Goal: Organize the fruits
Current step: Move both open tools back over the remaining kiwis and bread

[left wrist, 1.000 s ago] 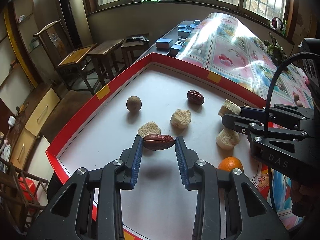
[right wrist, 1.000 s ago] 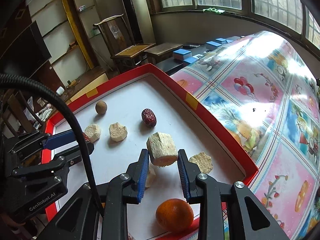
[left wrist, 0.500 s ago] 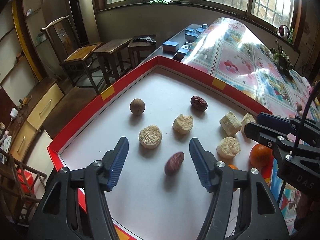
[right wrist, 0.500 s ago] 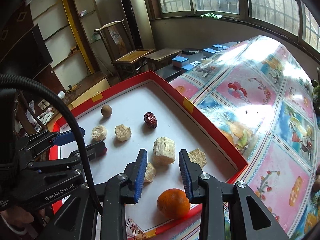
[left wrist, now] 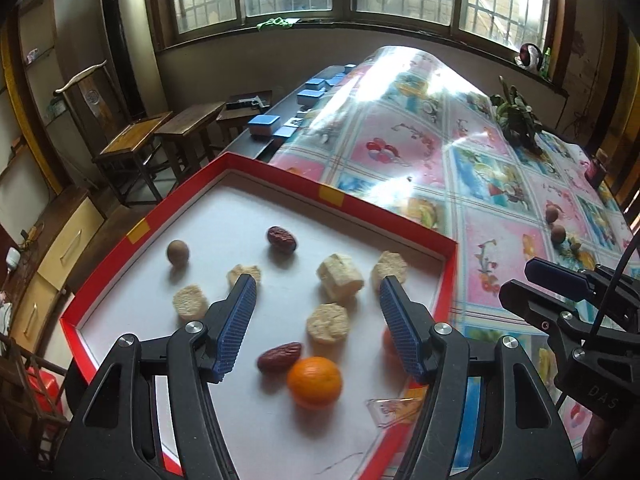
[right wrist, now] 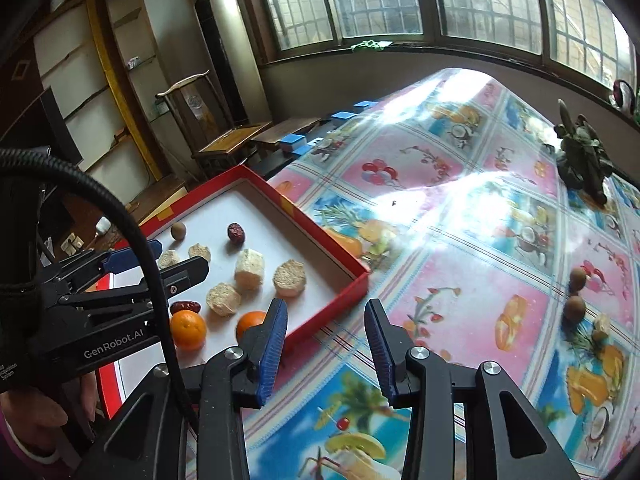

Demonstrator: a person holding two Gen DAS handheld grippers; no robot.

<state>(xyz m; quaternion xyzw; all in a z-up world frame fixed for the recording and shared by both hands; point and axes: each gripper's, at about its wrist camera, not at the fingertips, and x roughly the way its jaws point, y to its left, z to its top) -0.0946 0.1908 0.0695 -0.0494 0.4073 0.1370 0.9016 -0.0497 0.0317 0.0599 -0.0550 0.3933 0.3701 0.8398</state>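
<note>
A red-rimmed white tray (left wrist: 384, 216) (right wrist: 320, 236) holds two red dates (left wrist: 279, 357) (left wrist: 282, 239), a brown longan (left wrist: 177, 252), two oranges (left wrist: 315, 380) (right wrist: 250, 322) and several pale sugarcane chunks (left wrist: 340, 278) (right wrist: 249, 268). My left gripper (left wrist: 318, 320) is open and empty above the tray's near half. My right gripper (right wrist: 326, 346) is open and empty, over the tablecloth just right of the tray's corner. Two longans (right wrist: 575, 307) (right wrist: 578, 278) and a small pale piece (right wrist: 602, 326) lie on the cloth at the right.
A glossy fruit-print tablecloth (right wrist: 460, 208) covers the table. A dark plant ornament (right wrist: 582, 156) stands at its far right. Blue boxes (left wrist: 262, 125) sit beyond the tray. Wooden chairs and stools (left wrist: 160, 140) stand left of the table.
My left gripper let the date go onto the tray, opened wide and drew back. My right gripper set the sugarcane chunk down in the tray, opened and moved right, off the tray.
</note>
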